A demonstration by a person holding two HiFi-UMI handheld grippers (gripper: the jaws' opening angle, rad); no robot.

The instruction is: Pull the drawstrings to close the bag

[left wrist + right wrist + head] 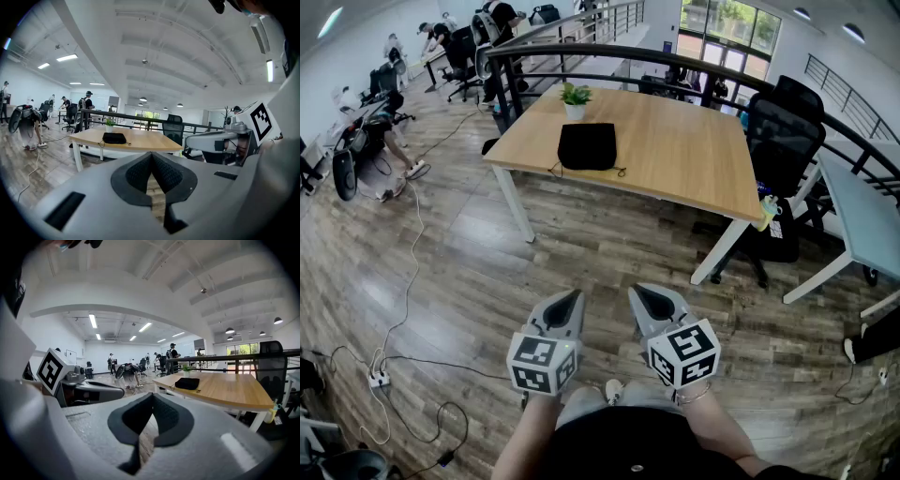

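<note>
Standing well back from the wooden table (pixel 675 150), the person held both tools low over the plank floor (pixel 487 272), side by side and near each other. The left gripper (pixel 575 293) had its jaws pressed together, the dark pads meeting tip to tip with nothing between them. The right gripper (pixel 639 291) was the same, jaws together and empty. Each marker cube sat close to the person's body, and both noses aimed toward the table.

And there was the black bag (pixel 587 146), lying flat on the table's near left part, well apart from both grippers. Thin drawstrings (pixel 619 172) trailed onto the tabletop at its near edge, one at each corner. Just behind the bag stood a small potted plant (pixel 575 98) in a white pot. A black office chair (pixel 783 131) sat at the table's far right side. Down on the left, a cable ran across the floor to a white power strip (pixel 378 380).
</note>
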